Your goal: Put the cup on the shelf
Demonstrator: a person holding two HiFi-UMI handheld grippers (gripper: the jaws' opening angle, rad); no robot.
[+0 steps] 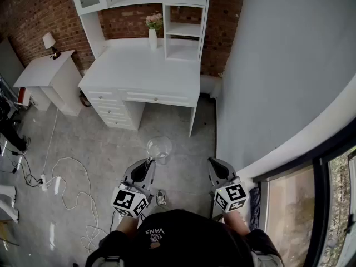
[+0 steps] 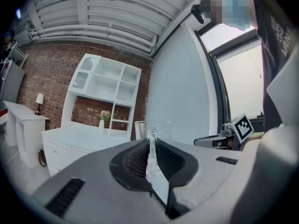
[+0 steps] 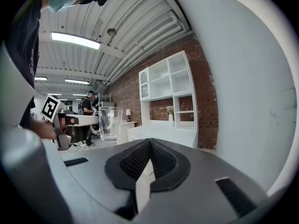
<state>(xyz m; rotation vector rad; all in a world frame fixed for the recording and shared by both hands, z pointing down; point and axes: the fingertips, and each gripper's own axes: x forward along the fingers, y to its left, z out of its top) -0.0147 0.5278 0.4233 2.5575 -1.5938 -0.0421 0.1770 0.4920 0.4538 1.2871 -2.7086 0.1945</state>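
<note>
A clear glass cup [image 1: 159, 147] hangs in the air above the floor, its handle pinched in my left gripper [image 1: 149, 162]. In the left gripper view the cup [image 2: 153, 130] stands just past the shut jaws. The right gripper view shows the same cup [image 3: 110, 122] off to the left. My right gripper [image 1: 213, 163] is shut on nothing, level with the left one and to its right. Ahead stands a white desk [image 1: 147, 71] with a white shelf unit [image 1: 186, 24] on its back edge.
A white vase of flowers [image 1: 153, 32] stands on the desk beside the shelf. A small white side table [image 1: 47, 74] with a lamp [image 1: 50, 43] is at the left. Cables [image 1: 69, 188] lie on the floor. A grey wall [image 1: 278, 71] runs along the right.
</note>
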